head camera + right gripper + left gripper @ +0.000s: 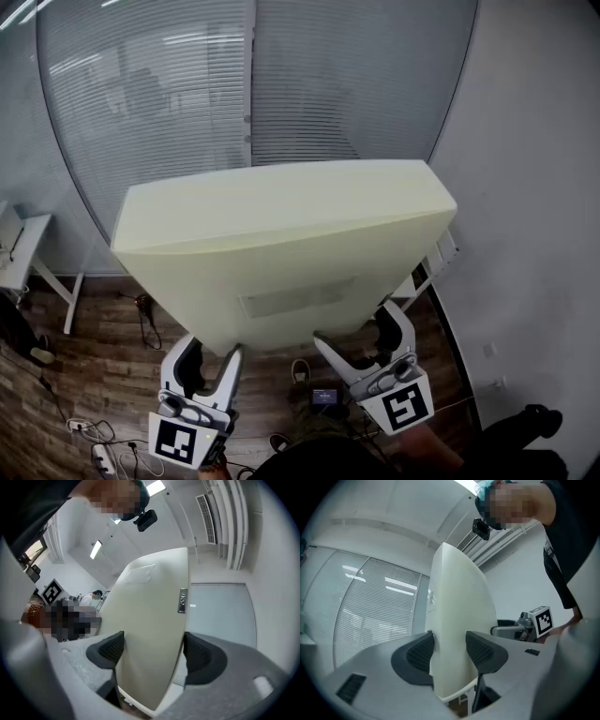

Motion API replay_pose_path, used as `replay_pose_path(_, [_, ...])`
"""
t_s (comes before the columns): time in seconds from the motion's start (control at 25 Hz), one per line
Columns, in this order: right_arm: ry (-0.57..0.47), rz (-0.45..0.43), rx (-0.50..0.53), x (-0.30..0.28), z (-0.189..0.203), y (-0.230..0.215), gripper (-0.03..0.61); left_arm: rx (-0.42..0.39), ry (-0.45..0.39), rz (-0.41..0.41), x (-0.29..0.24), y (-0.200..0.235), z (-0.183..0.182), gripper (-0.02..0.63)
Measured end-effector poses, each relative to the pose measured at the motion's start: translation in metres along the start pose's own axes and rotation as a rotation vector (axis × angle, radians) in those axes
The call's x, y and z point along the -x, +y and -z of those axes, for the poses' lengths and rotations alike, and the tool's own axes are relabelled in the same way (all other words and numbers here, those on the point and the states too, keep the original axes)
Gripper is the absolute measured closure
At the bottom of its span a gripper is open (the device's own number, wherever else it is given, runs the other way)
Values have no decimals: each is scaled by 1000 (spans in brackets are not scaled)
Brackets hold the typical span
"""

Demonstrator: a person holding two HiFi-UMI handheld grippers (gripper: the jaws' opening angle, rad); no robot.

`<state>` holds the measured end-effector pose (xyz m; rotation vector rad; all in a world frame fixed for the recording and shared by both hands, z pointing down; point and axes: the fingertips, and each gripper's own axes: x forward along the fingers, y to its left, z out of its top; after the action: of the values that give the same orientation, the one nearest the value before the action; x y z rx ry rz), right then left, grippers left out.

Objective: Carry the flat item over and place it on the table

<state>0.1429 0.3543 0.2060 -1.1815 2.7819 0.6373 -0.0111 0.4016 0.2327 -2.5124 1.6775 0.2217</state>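
- The flat panel (281, 244) is showing a pale cream, smooth, matt face; whether it is foam or plastic is not coming through.
- The left gripper (214, 349) and right gripper (354, 326) are looking like smooth, matt grey plastic.
- Their pads (419, 651) are showing black and rubbery, with a fine dimpled mesh texture.
- The marker cube (405, 408) is wearing flat black-and-white printed squares.
- The floor (103, 375) is showing brown wood planks with grain.
- The blinds (159, 94) are sitting as thin pale slats behind glossy glass that is catching light streaks.
- The wall (534, 187) is looking painted, plain and matt.
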Motion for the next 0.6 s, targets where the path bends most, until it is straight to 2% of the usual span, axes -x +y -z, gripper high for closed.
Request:
replay_pose_path(0.28, [-93, 0, -80, 1, -8, -10, 181, 27, 5, 21, -7, -1, 10, 397])
replay_pose_path(0.6, [-80, -8, -87, -7, 1, -17, 181, 26, 20, 14, -16, 2, 15, 396])
